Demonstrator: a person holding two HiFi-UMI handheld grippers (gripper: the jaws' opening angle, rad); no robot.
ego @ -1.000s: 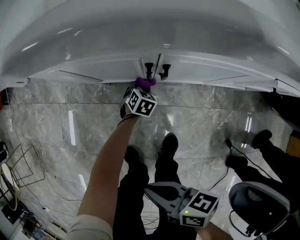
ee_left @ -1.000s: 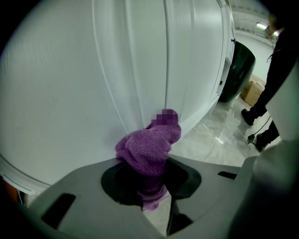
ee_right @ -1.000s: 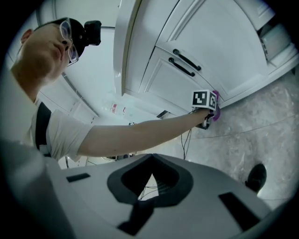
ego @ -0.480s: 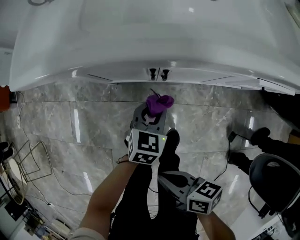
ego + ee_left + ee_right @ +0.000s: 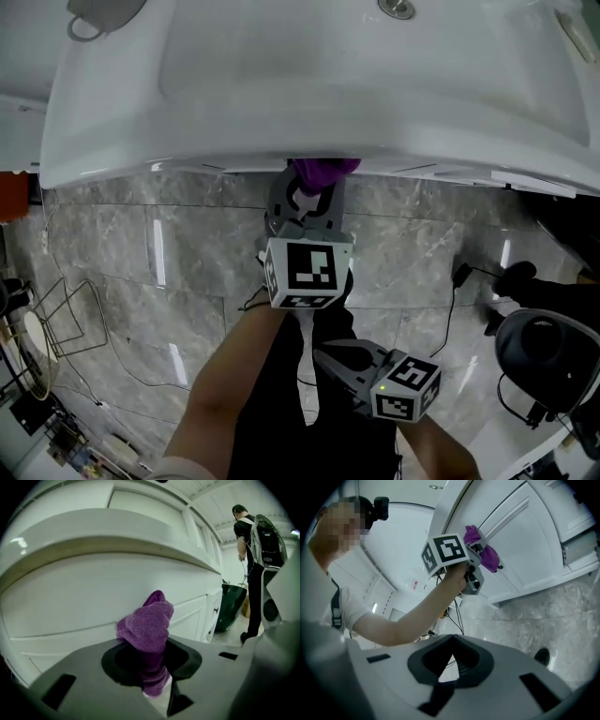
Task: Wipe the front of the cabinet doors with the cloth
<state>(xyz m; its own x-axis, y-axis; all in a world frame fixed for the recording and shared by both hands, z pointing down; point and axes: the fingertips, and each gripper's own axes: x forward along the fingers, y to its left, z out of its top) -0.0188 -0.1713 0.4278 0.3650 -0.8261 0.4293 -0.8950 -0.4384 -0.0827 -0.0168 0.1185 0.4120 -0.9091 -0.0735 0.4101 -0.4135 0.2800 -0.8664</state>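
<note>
— Fixtures?
— White basin worktop [image 5: 281,84] above the cabinet doors [image 5: 525,550], with grey marble floor [image 5: 187,272] below.
— Left side?
— Left claw [image 5: 152,667] is raised to the door front, just under the worktop's lip. It is clamped on a purple cloth [image 5: 145,625], whose bunched end lies against the panel.
— Right side?
— Right claw [image 5: 451,667] is held low, well apart from the doors, jaws together, nothing between them.
</note>
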